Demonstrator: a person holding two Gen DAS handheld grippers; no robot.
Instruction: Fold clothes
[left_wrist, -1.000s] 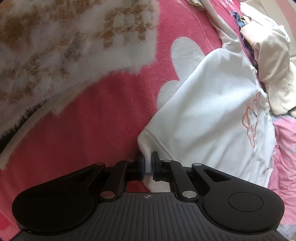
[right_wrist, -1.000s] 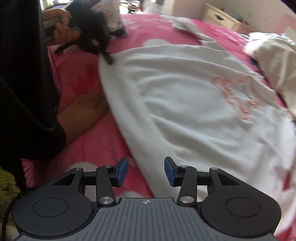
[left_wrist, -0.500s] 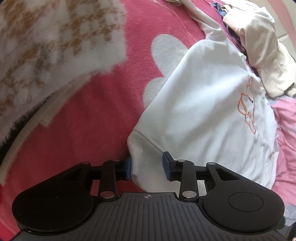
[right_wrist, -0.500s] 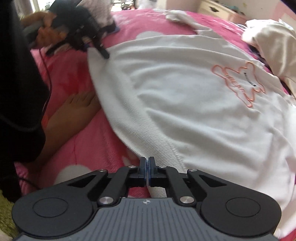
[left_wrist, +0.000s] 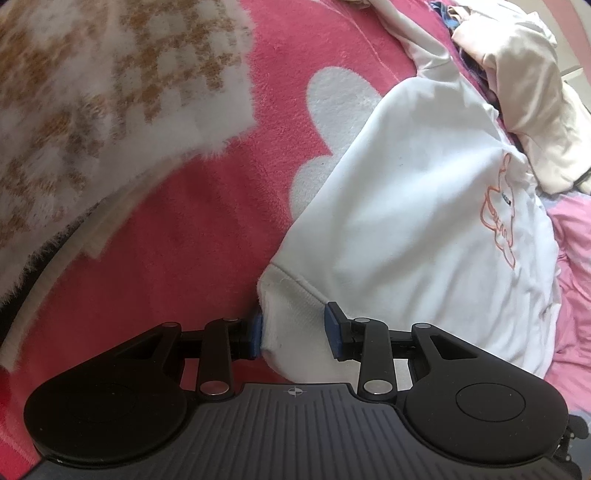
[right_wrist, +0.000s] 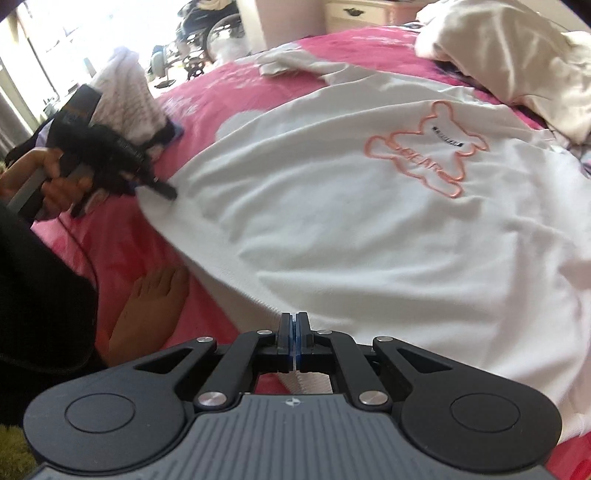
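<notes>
The right claw (right_wrist: 295, 341) is pressed together on the ribbed hem of a white sweatshirt (right_wrist: 351, 236), pinching the edge of the cloth between its blue pads at the near side of the garment. The left claw (left_wrist: 294, 334) stands partly spread, with a corner of the same sweatshirt's hem (left_wrist: 291, 314) lying between its fingers; the left pad (left_wrist: 257, 334) touches the cloth, while the right pad (left_wrist: 331, 330) sits at the fabric's edge, and whether it presses on it cannot be told. In the right wrist view the left claw (right_wrist: 162, 188) shows at the far left corner of the sweatshirt, gripped by a hand (right_wrist: 44, 177) beside a dark sleeve (right_wrist: 33, 295). A bare foot (right_wrist: 147, 310) rests on the bed just beside the hem. The sweatshirt lies spread flat, front up, across a pink bedspread (left_wrist: 177, 240) with white cloud shapes, and it carries an orange bear outline (right_wrist: 424, 155) on the chest. Beyond it, at the far right, lies a heap of cream clothes (right_wrist: 517, 55), touching the sweatshirt's upper edge. A grey-white piece of cloth (right_wrist: 280, 62) lies further up the bed. In the left wrist view a fluffy white and tan checked blanket (left_wrist: 103, 92) covers the upper left part of the bed, well apart from the sweatshirt.
</notes>
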